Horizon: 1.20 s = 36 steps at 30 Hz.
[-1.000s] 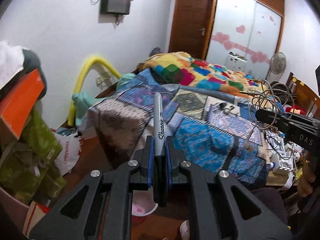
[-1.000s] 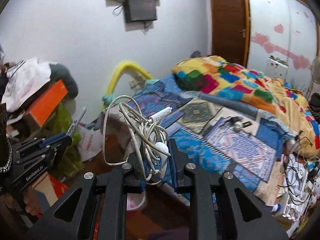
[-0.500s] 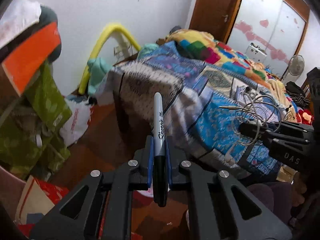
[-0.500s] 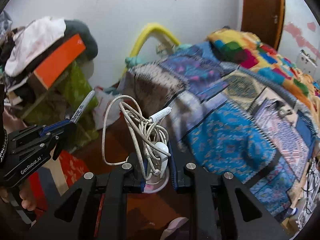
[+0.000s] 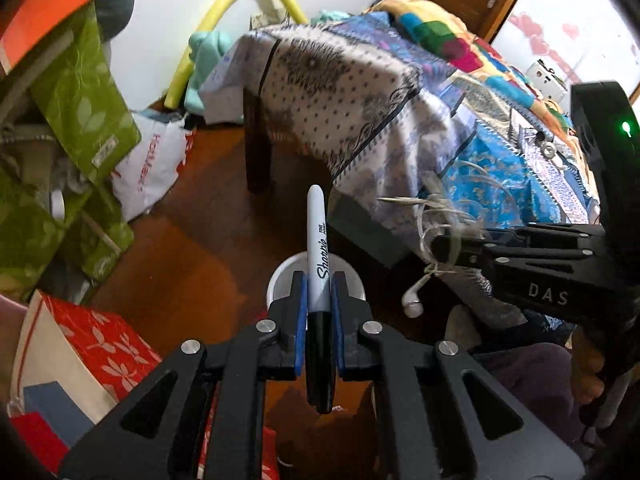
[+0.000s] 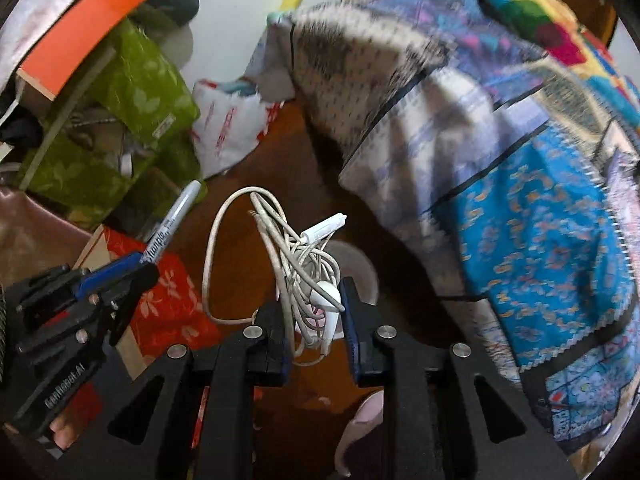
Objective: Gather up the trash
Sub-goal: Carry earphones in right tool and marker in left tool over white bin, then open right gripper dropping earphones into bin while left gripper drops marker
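Above the dark wooden floor (image 5: 192, 248), in the left wrist view, the left gripper (image 5: 319, 300) pinches a black-capped marker (image 5: 318, 264) between its blue pads, tip pointing forward over a small white bin (image 5: 280, 276) standing on the floor directly beyond the fingers. The right gripper (image 5: 460, 246) comes in from the right with a blurred tangle of white earphones (image 5: 424, 256) hanging from it. To drop the marker cleanly, the person would do well to centre it over the bin's mouth before parting the jaws.

In the right wrist view, the right gripper (image 6: 314, 312) has its jaws opening, the earphones (image 6: 304, 264) between the pads, one earbud against the right pad. The bin (image 6: 360, 264) lies just behind the bundle, so the release looks well aimed, though the loose loop of cord could catch on a finger. The left gripper (image 6: 132, 272) holds the marker (image 6: 172, 220) at the left. A patterned bedspread (image 6: 520, 184) drapes to the right; green bags (image 6: 132, 92) and a red box (image 6: 168, 304) crowd the left.
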Each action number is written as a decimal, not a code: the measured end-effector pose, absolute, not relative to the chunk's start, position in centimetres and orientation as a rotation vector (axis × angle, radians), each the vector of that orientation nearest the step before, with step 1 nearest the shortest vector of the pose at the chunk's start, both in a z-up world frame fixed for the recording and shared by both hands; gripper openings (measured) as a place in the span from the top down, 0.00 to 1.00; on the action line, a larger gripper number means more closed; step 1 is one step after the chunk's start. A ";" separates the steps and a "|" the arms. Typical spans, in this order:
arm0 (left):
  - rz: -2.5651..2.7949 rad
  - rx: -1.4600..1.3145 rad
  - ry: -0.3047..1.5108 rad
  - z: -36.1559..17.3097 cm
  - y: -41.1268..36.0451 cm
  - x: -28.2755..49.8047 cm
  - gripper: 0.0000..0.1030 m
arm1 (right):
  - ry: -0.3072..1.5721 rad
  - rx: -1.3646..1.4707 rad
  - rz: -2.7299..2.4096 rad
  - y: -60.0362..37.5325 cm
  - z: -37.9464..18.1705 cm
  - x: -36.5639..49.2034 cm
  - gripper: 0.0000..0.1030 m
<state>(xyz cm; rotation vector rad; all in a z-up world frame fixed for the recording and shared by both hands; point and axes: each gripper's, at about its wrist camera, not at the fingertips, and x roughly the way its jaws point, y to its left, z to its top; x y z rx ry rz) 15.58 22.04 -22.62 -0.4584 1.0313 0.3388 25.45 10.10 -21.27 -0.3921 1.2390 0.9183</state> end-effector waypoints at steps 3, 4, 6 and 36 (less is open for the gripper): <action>0.339 -0.466 1.045 -23.2 22.3 15.9 0.90 | 1.312 -0.387 0.939 11.2 -22.4 25.9 0.64; 0.339 -0.466 1.049 -23.3 22.3 16.0 0.90 | 1.314 -0.393 0.933 11.3 -22.5 25.9 0.59; 0.337 -0.467 1.052 -23.5 22.4 16.2 0.90 | 1.305 -0.401 0.930 11.4 -22.5 25.9 0.56; 0.312 -0.335 0.955 -17.1 17.5 17.9 0.64 | 1.081 -0.315 0.883 4.0 -14.4 25.7 0.55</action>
